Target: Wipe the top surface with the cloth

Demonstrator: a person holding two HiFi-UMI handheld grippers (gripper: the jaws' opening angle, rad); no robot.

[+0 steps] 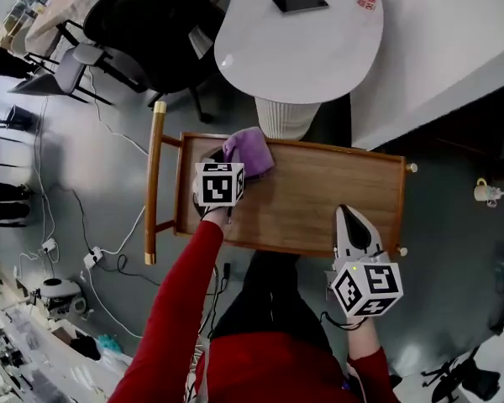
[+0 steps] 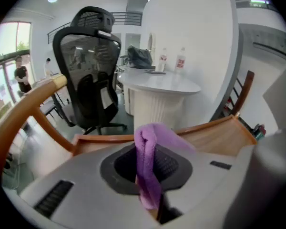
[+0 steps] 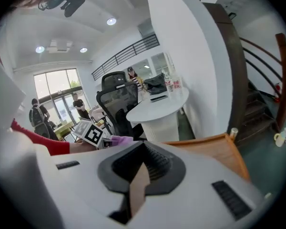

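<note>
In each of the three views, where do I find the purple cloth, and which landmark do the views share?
Head view: the purple cloth lies at the far left end of the wooden top.
Left gripper view: in the centre, pinched between the jaws.
Right gripper view: a small purple patch left of centre.
Shared landmark: the white round table, beyond the cloth.

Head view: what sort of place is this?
Probably an open-plan office or lab: a black mesh office chair, a rounded white table carrying a black phone, and a white power strip lying on the grey floor.
</note>
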